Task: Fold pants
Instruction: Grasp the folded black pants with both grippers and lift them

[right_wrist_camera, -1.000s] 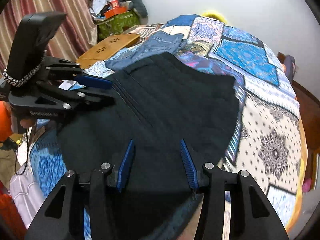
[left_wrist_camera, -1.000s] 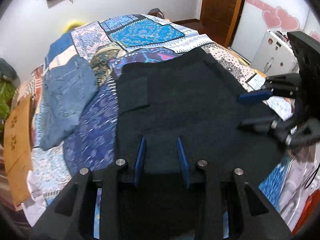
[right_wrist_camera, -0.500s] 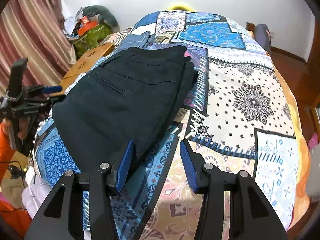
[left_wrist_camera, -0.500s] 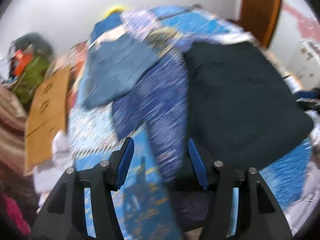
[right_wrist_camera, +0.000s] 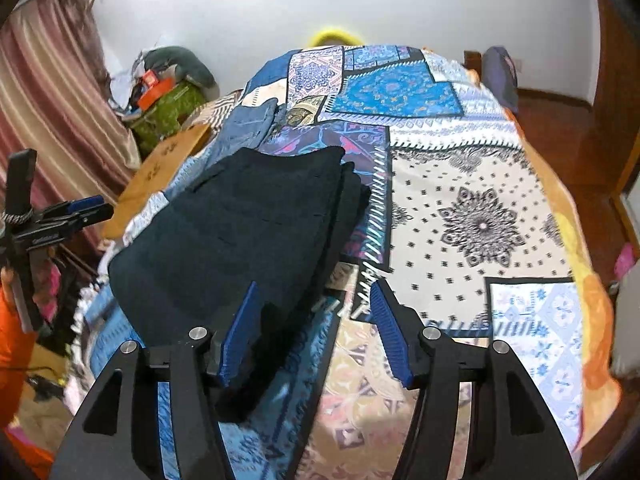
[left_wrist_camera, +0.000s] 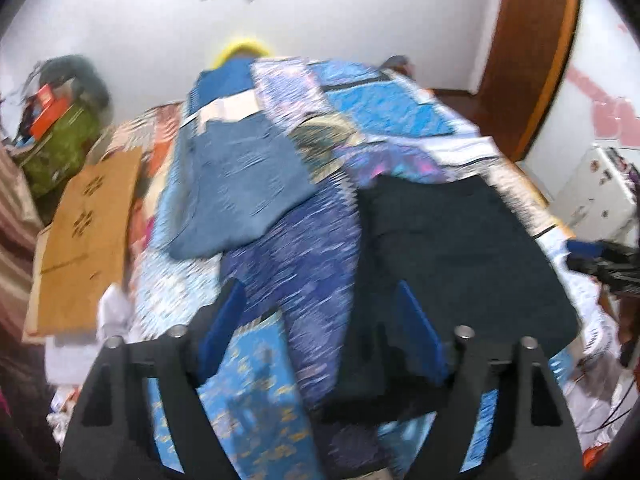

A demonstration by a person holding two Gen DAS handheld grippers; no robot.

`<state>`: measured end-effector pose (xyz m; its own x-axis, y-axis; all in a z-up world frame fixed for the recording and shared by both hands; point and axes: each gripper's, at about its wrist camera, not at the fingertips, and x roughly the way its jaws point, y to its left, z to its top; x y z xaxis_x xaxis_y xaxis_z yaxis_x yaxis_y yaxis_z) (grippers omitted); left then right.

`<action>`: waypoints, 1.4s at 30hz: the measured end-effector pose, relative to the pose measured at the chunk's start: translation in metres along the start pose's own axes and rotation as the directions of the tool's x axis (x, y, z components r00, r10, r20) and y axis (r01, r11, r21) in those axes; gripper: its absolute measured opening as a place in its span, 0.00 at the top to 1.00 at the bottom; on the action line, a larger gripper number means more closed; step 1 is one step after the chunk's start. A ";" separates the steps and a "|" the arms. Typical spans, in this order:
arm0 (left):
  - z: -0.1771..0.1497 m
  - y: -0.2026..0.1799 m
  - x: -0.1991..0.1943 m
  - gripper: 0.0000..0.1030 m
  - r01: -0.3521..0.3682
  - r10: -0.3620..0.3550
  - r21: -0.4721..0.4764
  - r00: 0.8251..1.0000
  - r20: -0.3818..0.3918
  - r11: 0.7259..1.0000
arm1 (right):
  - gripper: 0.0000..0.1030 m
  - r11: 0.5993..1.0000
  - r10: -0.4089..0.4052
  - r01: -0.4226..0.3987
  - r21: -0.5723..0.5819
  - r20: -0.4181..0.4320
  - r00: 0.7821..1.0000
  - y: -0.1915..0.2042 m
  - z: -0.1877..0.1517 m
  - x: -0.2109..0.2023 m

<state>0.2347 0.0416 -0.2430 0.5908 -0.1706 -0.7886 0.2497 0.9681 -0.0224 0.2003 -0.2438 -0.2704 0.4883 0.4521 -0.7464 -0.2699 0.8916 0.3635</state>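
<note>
The dark navy pants (right_wrist_camera: pixel 240 232) lie folded into a compact rectangle near the front edge of the patchwork bedspread (right_wrist_camera: pixel 472 216); they also show in the left wrist view (left_wrist_camera: pixel 452 256). My right gripper (right_wrist_camera: pixel 314 332) is open and empty, just off the pants' right front corner. My left gripper (left_wrist_camera: pixel 320 324) is open and empty at the pants' left front corner. The right gripper shows at the right edge of the left wrist view (left_wrist_camera: pixel 596 260); the left gripper shows at the left of the right wrist view (right_wrist_camera: pixel 86 210).
Folded blue jeans (left_wrist_camera: pixel 236 188) lie on the bed left of the dark pants. A brown cardboard sheet (left_wrist_camera: pixel 80 240) and a green bag (left_wrist_camera: pixel 60 148) sit beside the bed on the left. A wooden door (left_wrist_camera: pixel 532 52) stands at the back right.
Both grippers have pulled back off the dark pants and now sit at the bed's front edge, open and empty. The left gripper swung left; its view is motion-blurred.
</note>
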 end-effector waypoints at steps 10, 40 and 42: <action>0.009 -0.023 0.079 0.20 0.088 -0.079 0.040 0.980 -0.181 0.995 | 0.35 0.994 0.089 -0.082 0.079 -0.090 0.992 -0.002 -0.004 0.043; 0.039 -0.062 0.088 0.63 0.190 -0.180 0.034 0.963 -0.201 0.981 | 0.75 0.993 0.121 -0.121 -0.005 -0.029 0.992 0.017 0.037 0.042; 0.043 -0.061 0.079 0.65 0.189 -0.181 0.025 0.968 -0.176 0.982 | 0.76 0.993 0.114 -0.115 -0.021 -0.010 0.993 0.023 0.041 0.037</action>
<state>0.2987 -0.0389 -0.2777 0.3912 -0.3083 -0.8671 0.3761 0.9135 -0.1551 0.2462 -0.2060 -0.2669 0.4457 0.5509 -0.7056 -0.3413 0.8332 0.4350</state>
